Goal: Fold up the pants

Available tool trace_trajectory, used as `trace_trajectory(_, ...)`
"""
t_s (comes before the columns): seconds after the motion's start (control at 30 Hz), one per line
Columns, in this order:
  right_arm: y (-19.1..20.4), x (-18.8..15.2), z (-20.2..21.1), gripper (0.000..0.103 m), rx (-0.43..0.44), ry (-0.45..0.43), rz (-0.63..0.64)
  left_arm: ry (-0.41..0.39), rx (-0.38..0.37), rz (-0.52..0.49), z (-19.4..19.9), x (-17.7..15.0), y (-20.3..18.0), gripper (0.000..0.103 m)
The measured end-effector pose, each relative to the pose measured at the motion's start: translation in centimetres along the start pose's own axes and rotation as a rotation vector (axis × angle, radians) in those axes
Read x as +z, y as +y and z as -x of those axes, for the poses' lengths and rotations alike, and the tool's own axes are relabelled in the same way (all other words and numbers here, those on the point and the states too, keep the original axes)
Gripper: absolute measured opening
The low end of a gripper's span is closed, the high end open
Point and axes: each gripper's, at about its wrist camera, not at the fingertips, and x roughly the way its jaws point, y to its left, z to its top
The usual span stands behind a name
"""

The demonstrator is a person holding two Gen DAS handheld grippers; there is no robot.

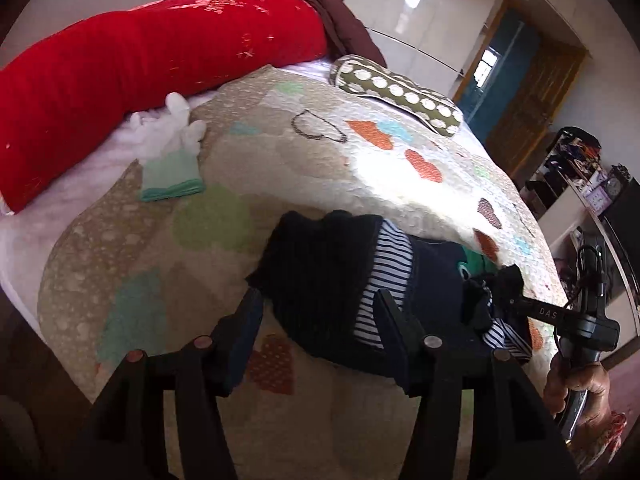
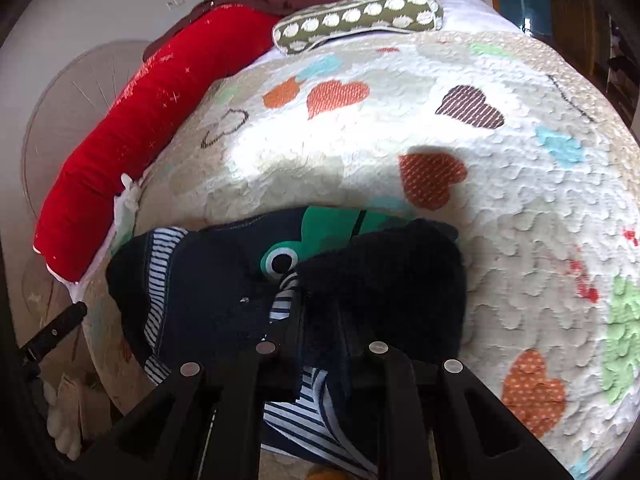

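Left tongs: black two-finger left gripper (image 1: 320, 312) hangs with its fingers spread wide, gripping nothing, just above the near left part of the garment.
Right tongs: black two-finger right gripper (image 2: 320, 320) is clamped on dark cloth, with fabric bunched between the fingers and striped lining spilling below them.
Pants: small dark navy pants with blue-and-white striped lining and a green cartoon patch (image 2: 208, 280) lie crumpled on the near edge of the bed, with a fuzzy dark cuff turned up on each side.
Hand: the person's right hand (image 1: 576, 384) grips the right tool's handle at the near right.
Bedding: cream quilted blanket with coloured hearts (image 2: 500, 208) sits under the pants.
Far left: long red velvet bolster (image 1: 120, 80), with a white and mint glove (image 1: 172, 148) lying beside it.
Far side: olive roll cushion with white dots (image 2: 360, 16) and a maroon cloth (image 1: 340, 12) behind the bolster.
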Motion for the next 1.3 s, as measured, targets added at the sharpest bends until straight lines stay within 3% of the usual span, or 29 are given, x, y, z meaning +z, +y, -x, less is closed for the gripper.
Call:
trace_trajectory(0.1,0.5,-0.8,-1.0,0.017,-0.06,0.026,0.059,0.024,-0.004,0.086,-0.7,-0.4,2.5,0.058)
trace_trajectory(0.23,1.5,-0.8,2.2,0.017,-0.089,-0.007,0.099,0.056,-0.035,0.164,-2.1,-1.2,4.4,0.058)
trace_trajectory(0.3,2.8,-0.7,4.1,0.027,-0.059,-0.041,0.113,0.073,-0.052,0.19,-3.2,-1.4,4.8,0.058)
trace_trajectory(0.37,4.7,0.1,5.2,0.048,0.004,-0.049,0.135,0.09,-0.067,0.21,-4.3,-1.9,5.0,0.058)
trace_trajectory(0.43,7.7,0.9,4.7,0.05,0.065,-0.024,0.175,0.084,-0.081,0.217,-4.8,-2.4,4.9,0.057)
trace_trajectory(0.53,12.3,2.0,1.9,0.052,0.145,0.061,0.22,0.102,-0.14,0.204,-4.7,-2.6,4.8,0.018)
trace_trajectory(0.67,18.3,3.3,-3.0,0.056,0.197,0.202,0.29,0.072,-0.165,0.237,-3.3,-3.1,5.8,0.017)
trace_trajectory(0.73,20.8,3.6,-5.9,0.059,0.179,0.282,0.337,0.046,-0.175,0.245,-2.1,-3.3,6.4,0.019)
trace_trajectory(0.83,23.6,3.7,-10.3,0.065,0.103,0.39,0.377,0.011,-0.191,0.257,-0.8,-3.5,7.3,0.034)
trace_trajectory(1.03,27.2,3.0,-15.8,0.076,-0.131,0.478,0.473,-0.016,-0.187,0.267,0.0,-3.9,8.3,0.044)
trace_trajectory(1.1,27.7,2.2,-16.7,0.075,-0.189,0.492,0.518,-0.007,-0.187,0.271,-0.2,-4.0,8.6,0.045)
trace_trajectory(1.13,27.9,1.9,-16.7,0.07,-0.203,0.484,0.539,-0.002,-0.185,0.269,-0.3,-4.1,8.6,0.045)
trace_trajectory(1.17,27.9,1.7,-16.5,0.051,-0.221,0.467,0.559,0.002,-0.183,0.267,-0.3,-4.2,8.5,0.045)
trace_trajectory(1.23,27.6,1.6,-15.7,0.031,-0.246,0.429,0.574,0.01,-0.186,0.266,-0.5,-4.2,8.3,0.045)
trace_trajectory(1.27,27.2,1.9,-15.0,0.023,-0.23,0.413,0.562,0.013,-0.189,0.263,-0.5,-4.2,8.1,0.045)
trace_trajectory(1.3,26.9,2.1,-14.2,0.022,-0.212,0.395,0.549,0.015,-0.19,0.257,-0.5,-4.1,7.8,0.045)
